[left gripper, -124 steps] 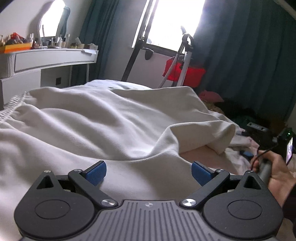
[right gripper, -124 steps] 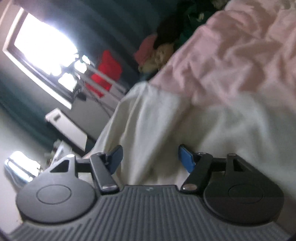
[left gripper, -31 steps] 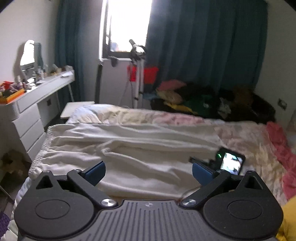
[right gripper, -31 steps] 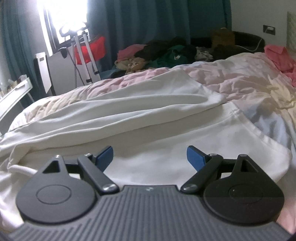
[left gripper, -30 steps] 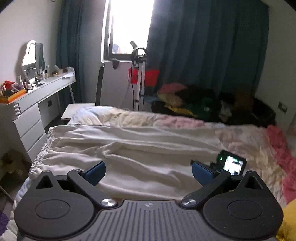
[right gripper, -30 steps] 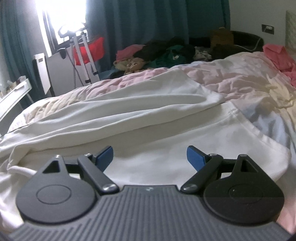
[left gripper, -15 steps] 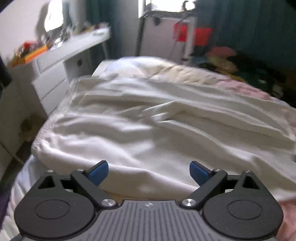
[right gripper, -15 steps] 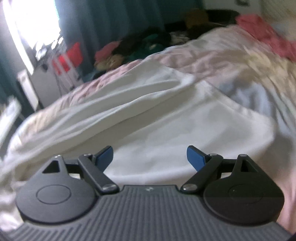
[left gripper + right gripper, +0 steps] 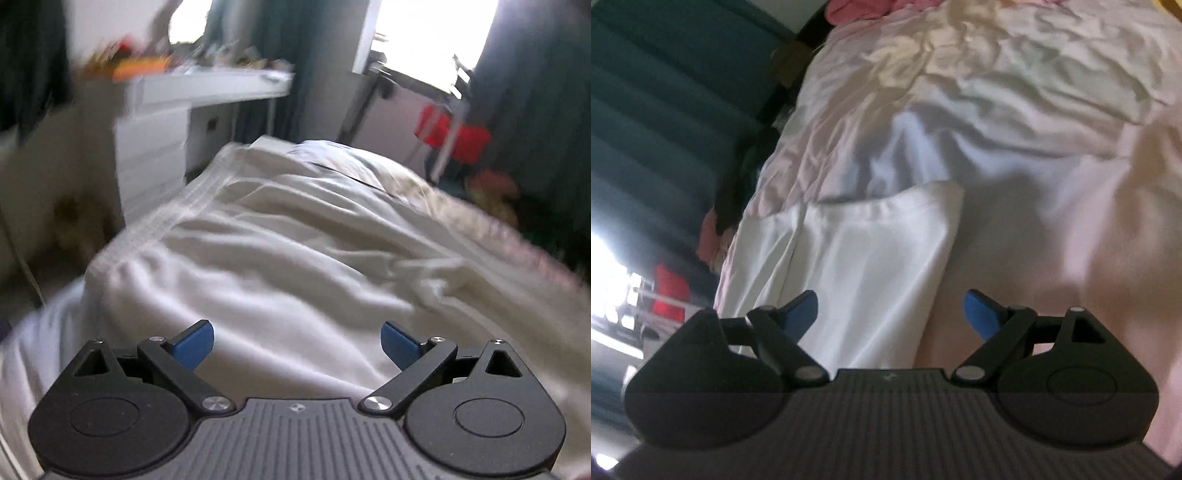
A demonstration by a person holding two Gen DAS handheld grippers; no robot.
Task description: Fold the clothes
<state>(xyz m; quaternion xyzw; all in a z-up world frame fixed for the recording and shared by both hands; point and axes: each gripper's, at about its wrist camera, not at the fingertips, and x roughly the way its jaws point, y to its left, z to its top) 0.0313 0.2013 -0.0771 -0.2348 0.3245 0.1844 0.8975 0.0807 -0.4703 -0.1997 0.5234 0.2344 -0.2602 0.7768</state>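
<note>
Bedroom clutter framed the scene, but the thing that mattered was the white garment (image 9: 280,258) spread across the bed (image 9: 1052,229), a pair of pale trousers by the look of its gathered waistband (image 9: 147,229) and squared leg hem (image 9: 886,206). Its long axis appeared to run from that waistband at the bed's edge nearest the white dresser (image 9: 155,140) to the hem lying out on the pink bedding.

The left gripper (image 9: 297,341) hovered just above the waist end, its blue pads spread wide and holding nothing, with cloth directly ahead of and beneath it. The right gripper (image 9: 890,312) was likewise spread and empty, tilted over the leg end; the hem corner lay ahead of it and toward its left finger, the bare sheet under its right one. Judged from this, each gripper was nearer its own end of the garment, so a fold along the length would likely call for a grasp at both ends.

Only the left view showed the waistband, the dresser and the bright window (image 9: 436,33), though heavily blurred. Only the right view showed the hem's edge and the crumpled bedding beyond the garment, plus dark curtains (image 9: 665,110).
</note>
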